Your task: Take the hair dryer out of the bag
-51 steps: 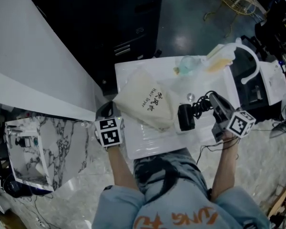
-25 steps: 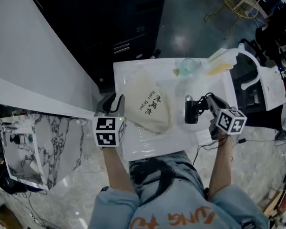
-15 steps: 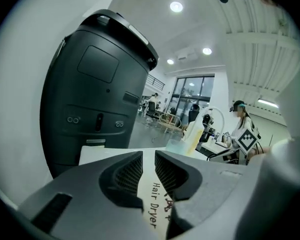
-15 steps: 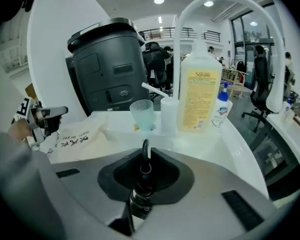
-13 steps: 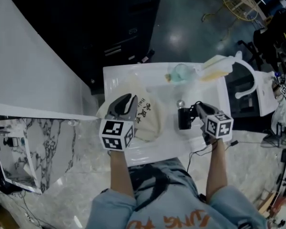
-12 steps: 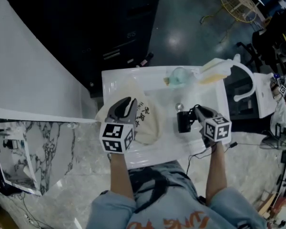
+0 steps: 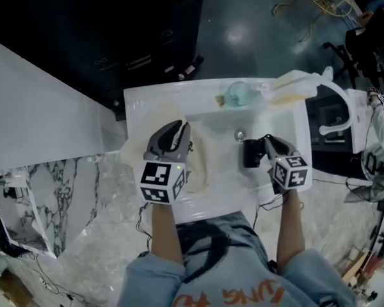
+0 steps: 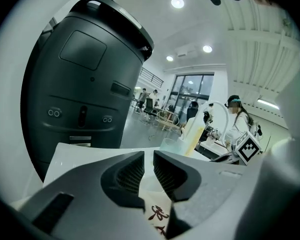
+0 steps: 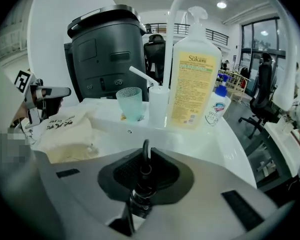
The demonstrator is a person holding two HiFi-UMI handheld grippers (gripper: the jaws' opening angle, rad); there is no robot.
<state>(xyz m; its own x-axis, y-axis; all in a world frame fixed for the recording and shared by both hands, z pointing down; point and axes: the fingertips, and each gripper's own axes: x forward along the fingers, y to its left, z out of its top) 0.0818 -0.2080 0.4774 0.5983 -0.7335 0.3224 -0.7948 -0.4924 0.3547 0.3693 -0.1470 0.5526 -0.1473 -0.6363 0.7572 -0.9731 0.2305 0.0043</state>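
Note:
The cream cloth bag with dark printed characters lies at the left of the white sink, also seen as the bag in the right gripper view. My left gripper hovers over the bag. Its jaws have just been closing to a narrow gap, and nothing is between them. My right gripper is shut on the black cord of the hair dryer, which hangs out of the bag over the basin's right half.
A yellow soap bottle, a teal cup and a small white bottle stand along the sink's far rim. A large dark grey machine rises behind. The drain lies just beyond the hair dryer.
My left gripper has swung from the sink's left edge in over the bag, its jaws narrowing. The right gripper has sunk with the hair dryer toward the basin.

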